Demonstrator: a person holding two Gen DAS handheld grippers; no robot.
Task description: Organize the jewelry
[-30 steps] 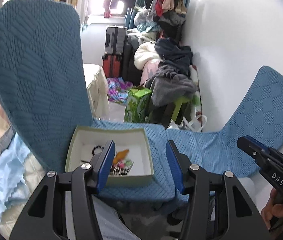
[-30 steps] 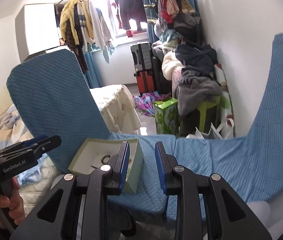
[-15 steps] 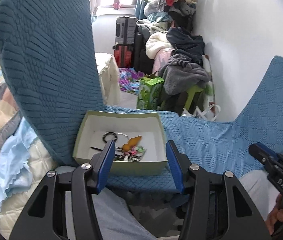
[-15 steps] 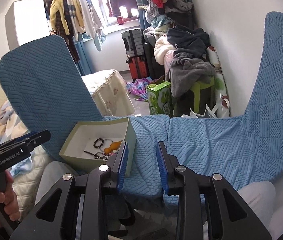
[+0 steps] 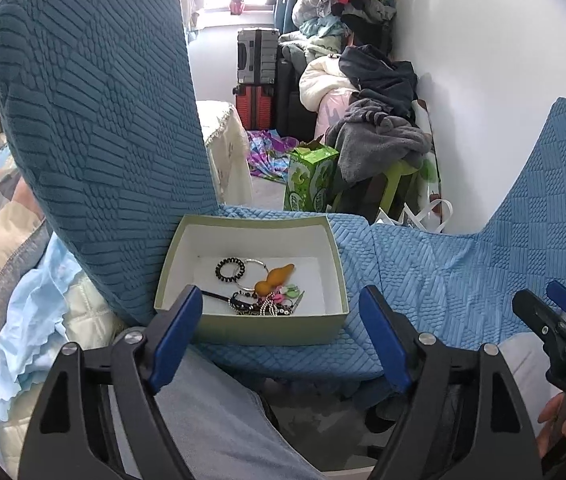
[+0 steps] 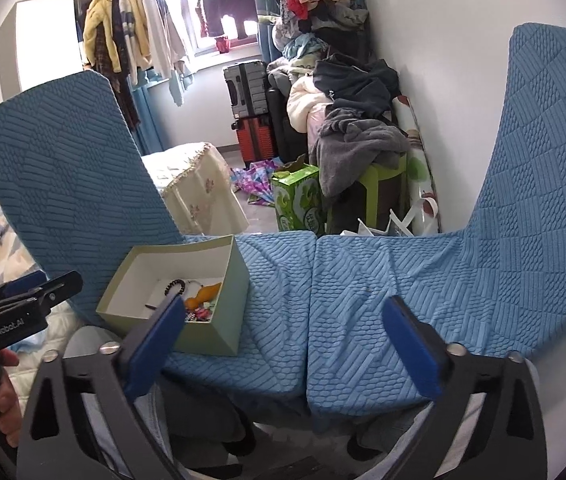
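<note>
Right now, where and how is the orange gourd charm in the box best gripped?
Probably at the narrow waist of the orange gourd charm, coming from above, since the box walls block any side approach. It lies flat, slanted, so the fingers should close across its length. Both grippers are opening with nothing between them.

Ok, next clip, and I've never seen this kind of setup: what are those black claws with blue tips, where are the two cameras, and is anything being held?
No robot here: a person holds a hand-operated two-finger gripper in each hand, each carrying a fisheye camera looking along its fingers. One picture is from the left gripper, the other from the right gripper. Each also glimpses the other gripper at its edge. Both have their jaws opening, with nothing between them. Ahead, on blue-covered seat cushions, sits a pale green box holding jewelry: a black coil hair tie, a metal ring, an orange gourd charm and a tangle of small pieces.
</note>
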